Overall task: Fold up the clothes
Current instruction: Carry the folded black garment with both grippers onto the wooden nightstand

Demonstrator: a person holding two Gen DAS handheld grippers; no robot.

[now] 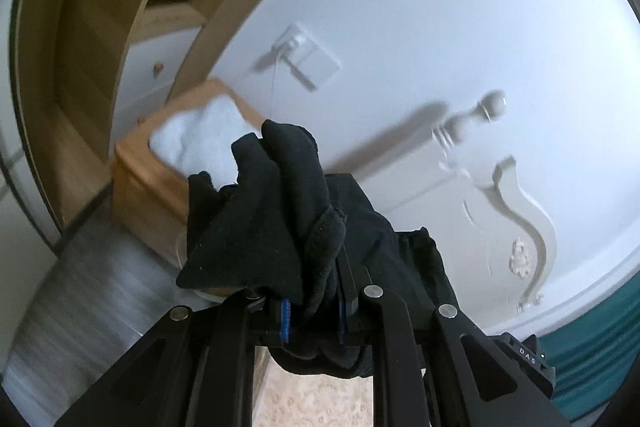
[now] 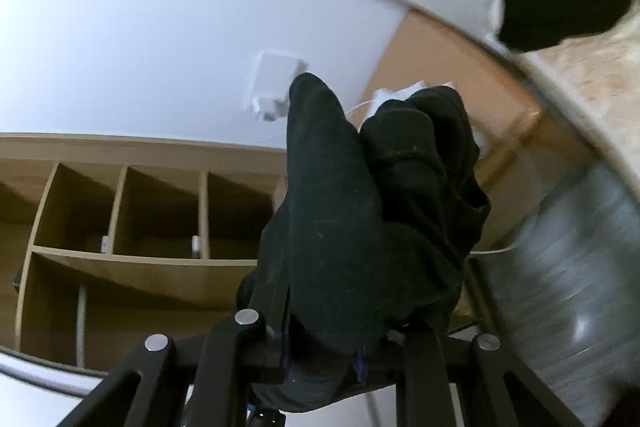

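Garment (image 1: 272, 211) bunched between both tongs. Left tongs (image 1: 314, 319) and right tongs (image 2: 320, 351) each clamp narrowly on black cloth, which spills forward over their tips; its long axis cannot be told.

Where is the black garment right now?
The black garment is bunched between the jaws of both grippers: in the left wrist view it fills the centre, in front of the wooden nightstand; in the right wrist view beside the wooden shelves.

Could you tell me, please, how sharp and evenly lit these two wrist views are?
Left wrist view: black garment in the left tongs is sharp; bedpost and wooden box smear, and the bedpost casts a soft shadow on the wall. Right wrist view: garment crisp, wall bright at upper left, shelf lines bowed by fisheye.
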